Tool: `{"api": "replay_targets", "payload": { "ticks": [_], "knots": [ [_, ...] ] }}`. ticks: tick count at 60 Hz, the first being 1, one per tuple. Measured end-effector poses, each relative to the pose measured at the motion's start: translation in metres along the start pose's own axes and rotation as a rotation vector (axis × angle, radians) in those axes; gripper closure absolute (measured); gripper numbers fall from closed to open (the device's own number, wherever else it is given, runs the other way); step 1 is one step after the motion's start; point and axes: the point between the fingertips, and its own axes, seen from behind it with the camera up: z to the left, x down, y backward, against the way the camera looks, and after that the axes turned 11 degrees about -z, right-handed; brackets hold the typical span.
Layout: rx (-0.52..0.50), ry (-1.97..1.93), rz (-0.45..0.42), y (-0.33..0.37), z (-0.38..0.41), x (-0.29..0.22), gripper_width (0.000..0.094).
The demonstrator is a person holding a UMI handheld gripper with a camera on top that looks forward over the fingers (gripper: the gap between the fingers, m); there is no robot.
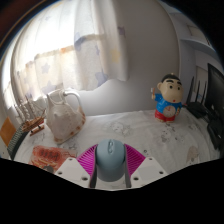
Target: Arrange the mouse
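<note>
Fingers [109, 172] clenched on grey mouse [109, 159], both pink pads pressing its sides. Beyond: white counter [120, 105], glass jug [66, 114], cartoon figurine [167, 99].

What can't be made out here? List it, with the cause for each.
- Gripper view: the near end of the grey-blue computer mouse between the gripper fingers is cut off by the gripper's body.
- Gripper view: whether the pink pads press the mouse is unclear; they sit tight beside it.
- Gripper view: small items around the cartoon boy figurine are too blurred to name.
- Gripper view: the clear glass jug contents are indistinct.
</note>
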Motion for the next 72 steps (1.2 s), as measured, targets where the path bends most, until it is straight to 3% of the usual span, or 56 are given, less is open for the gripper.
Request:
{"api": "replay_targets", "payload": {
  "ticks": [10, 18, 35, 41, 43, 47, 49, 55, 64, 72],
  "knots": [
    [-0.136, -0.019, -0.018, 0.024, 0.115, -0.027, 0.0542],
    [-0.211, 0.018, 0.011, 0.027, 0.199, 0.001, 0.0542],
    [-0.183, 0.098, 0.122, 0.014, 0.255, 0.119, 0.0536],
    [-0.155, 0.165, 0.097, 0.014, 0.255, 0.122, 0.0444],
    [-0.154, 0.167, 0.111, 0.018, 0.255, 0.121, 0.0391],
    [-0.142, 0.151, 0.126, 0.028, 0.255, 0.112, 0.0066],
    [-0.121, 0.134, 0.139, 0.037, 0.250, 0.105, 0.0109],
    [-0.065, 0.095, 0.161, 0.083, 0.242, 0.069, 0.0086],
    [-0.059, 0.041, 0.185, 0.175, 0.241, 0.015, 0.0087],
    [-0.025, 0.064, 0.161, 0.229, 0.228, -0.012, 0.0086]
  ]
}}
